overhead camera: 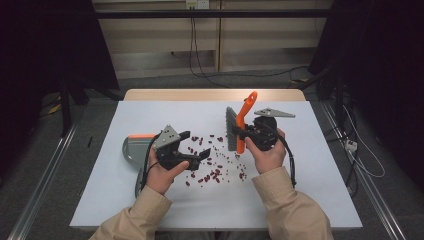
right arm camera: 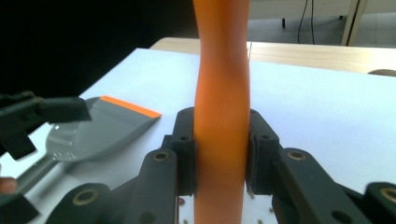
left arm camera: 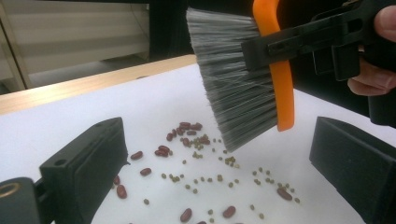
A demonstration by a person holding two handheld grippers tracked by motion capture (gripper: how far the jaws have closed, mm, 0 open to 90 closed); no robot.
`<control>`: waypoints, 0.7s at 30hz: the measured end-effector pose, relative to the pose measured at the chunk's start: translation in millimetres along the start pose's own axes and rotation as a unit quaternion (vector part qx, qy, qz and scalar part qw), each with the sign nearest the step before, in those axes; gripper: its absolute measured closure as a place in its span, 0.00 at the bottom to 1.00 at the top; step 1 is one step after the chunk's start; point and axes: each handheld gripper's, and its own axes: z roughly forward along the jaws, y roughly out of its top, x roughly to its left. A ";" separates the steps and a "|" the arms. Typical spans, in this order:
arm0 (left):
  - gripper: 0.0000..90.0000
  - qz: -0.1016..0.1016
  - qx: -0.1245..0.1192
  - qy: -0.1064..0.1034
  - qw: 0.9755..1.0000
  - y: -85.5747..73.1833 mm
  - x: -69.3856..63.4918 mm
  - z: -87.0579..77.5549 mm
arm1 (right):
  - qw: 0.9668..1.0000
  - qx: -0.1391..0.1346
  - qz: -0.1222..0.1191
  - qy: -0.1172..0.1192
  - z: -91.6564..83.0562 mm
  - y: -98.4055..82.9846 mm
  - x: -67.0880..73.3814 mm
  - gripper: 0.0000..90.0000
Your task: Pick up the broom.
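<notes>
My right gripper [overhead camera: 240, 132] is shut on the orange handle [right arm camera: 222, 84] of a hand brush [overhead camera: 243, 116], held upright. Its grey bristles [left arm camera: 233, 84] hang just above the white table sheet, right of centre. Red beans and small green beans [overhead camera: 212, 160] lie scattered on the sheet between my two hands. My left gripper [overhead camera: 196, 145] stands open left of the beans, and in the left gripper view its jaws [left arm camera: 215, 154] are wide apart with nothing gripped. A grey dustpan [overhead camera: 131, 147] with an orange lip lies on the sheet to the left of my left hand.
The white sheet [overhead camera: 150, 210] covers a wooden table whose far edge [overhead camera: 215, 94] shows bare wood. Cables run over the floor behind the table and along its right side. Dark stands flank the table on both sides.
</notes>
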 end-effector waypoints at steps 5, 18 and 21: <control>0.04 0.009 0.000 -0.005 1.000 0.7 10.5 -13.1 | 1.000 0.011 -0.018 -0.010 -5.5 3.2 -5.2 0.78; 0.03 0.004 -0.003 0.008 1.000 -10.0 32.6 -45.3 | 1.000 0.014 -0.017 -0.022 -22.2 -3.7 -31.1 0.78; 0.03 0.004 -0.006 0.013 1.000 -11.2 36.8 -53.0 | 0.999 0.026 -0.025 -0.026 -22.5 -6.8 -31.8 0.78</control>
